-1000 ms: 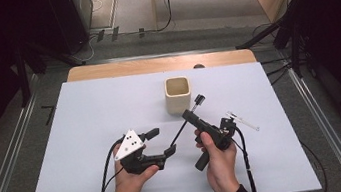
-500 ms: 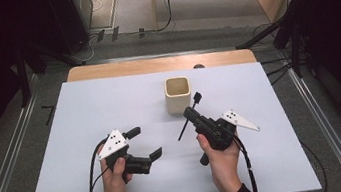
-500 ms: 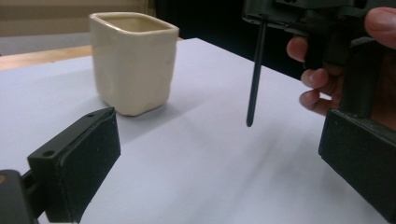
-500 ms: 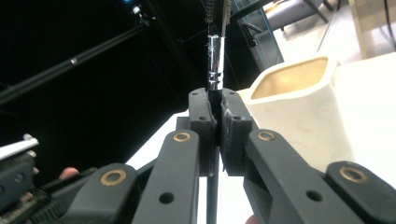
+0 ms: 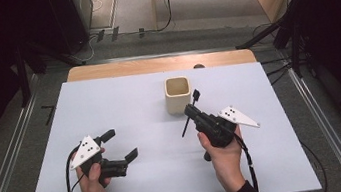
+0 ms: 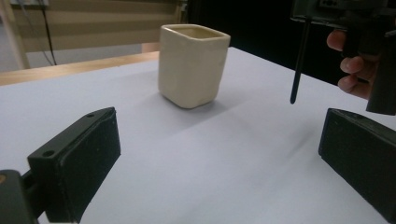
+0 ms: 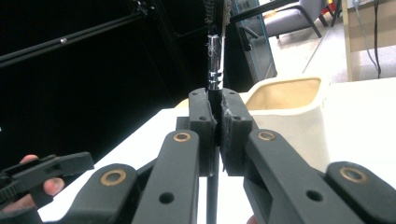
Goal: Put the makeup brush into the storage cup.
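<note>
A cream square cup stands upright on the white table top, right of centre. My right gripper is just in front of the cup and is shut on a thin black brush. The brush slants, with its head up beside the cup and its handle tip hanging free above the table. In the right gripper view the jaws clamp the brush below its silver ferrule, with the cup behind. My left gripper is at the front left, open and holding nothing. The left gripper view has the cup and the brush handle ahead.
A wooden strip borders the table's far edge. Metal rails run along both sides, and dark stands and cables sit on the floor beyond. Open white surface lies between the two grippers and to the left of the cup.
My left gripper has drawn away to the left from the brush's handle tip and stands open. The right gripper keeps hold of the brush and has stayed close to the cup.
</note>
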Demonstrator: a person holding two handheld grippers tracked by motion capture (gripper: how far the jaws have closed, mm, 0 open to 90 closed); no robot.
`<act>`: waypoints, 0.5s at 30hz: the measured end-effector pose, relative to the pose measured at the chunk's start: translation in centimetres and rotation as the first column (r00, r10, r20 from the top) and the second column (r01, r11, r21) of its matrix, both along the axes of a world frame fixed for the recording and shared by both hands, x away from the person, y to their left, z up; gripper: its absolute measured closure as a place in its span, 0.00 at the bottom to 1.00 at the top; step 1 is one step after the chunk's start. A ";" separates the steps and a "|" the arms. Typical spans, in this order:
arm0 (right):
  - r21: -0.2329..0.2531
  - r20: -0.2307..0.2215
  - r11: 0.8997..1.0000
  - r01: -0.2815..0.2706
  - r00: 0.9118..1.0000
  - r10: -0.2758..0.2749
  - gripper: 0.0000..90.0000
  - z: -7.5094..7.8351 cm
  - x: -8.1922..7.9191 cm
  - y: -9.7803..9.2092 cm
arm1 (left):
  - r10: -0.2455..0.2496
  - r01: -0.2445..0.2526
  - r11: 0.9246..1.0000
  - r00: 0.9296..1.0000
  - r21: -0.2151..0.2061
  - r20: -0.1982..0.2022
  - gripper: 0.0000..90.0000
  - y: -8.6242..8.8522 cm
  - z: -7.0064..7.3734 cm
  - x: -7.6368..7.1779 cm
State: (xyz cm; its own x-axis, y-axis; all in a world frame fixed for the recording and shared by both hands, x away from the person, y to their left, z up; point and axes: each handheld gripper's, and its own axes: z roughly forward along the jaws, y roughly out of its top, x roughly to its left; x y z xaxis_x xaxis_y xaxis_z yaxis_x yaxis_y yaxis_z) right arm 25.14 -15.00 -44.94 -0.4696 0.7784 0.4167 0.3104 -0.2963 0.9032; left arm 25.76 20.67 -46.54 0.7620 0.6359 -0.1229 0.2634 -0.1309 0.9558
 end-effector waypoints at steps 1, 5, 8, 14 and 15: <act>-0.001 0.001 1.000 0.001 1.000 -0.001 0.96 0.1 0.1 0.0 | 0.011 -0.011 1.000 1.000 0.006 0.004 0.00 0.4 0.0 -0.1; -0.016 0.004 1.000 0.002 1.000 -0.002 0.96 0.4 0.4 -0.1 | 0.042 -0.042 0.999 0.999 0.006 0.010 0.00 2.0 -0.3 -0.3; -0.027 0.008 1.000 0.006 1.000 -0.005 0.96 0.6 0.7 -0.1 | 0.059 -0.059 0.998 0.998 0.006 0.003 0.00 2.9 -0.5 -0.4; -0.043 0.020 0.999 0.010 1.000 -0.009 0.96 1.1 1.2 -0.1 | 0.079 -0.079 0.997 0.997 0.010 0.004 0.00 4.0 -0.9 -0.8; -0.043 0.018 0.999 0.012 1.000 -0.012 0.96 1.1 1.2 -0.1 | 0.079 -0.079 0.997 0.997 0.009 0.004 0.00 4.2 -0.9 -0.8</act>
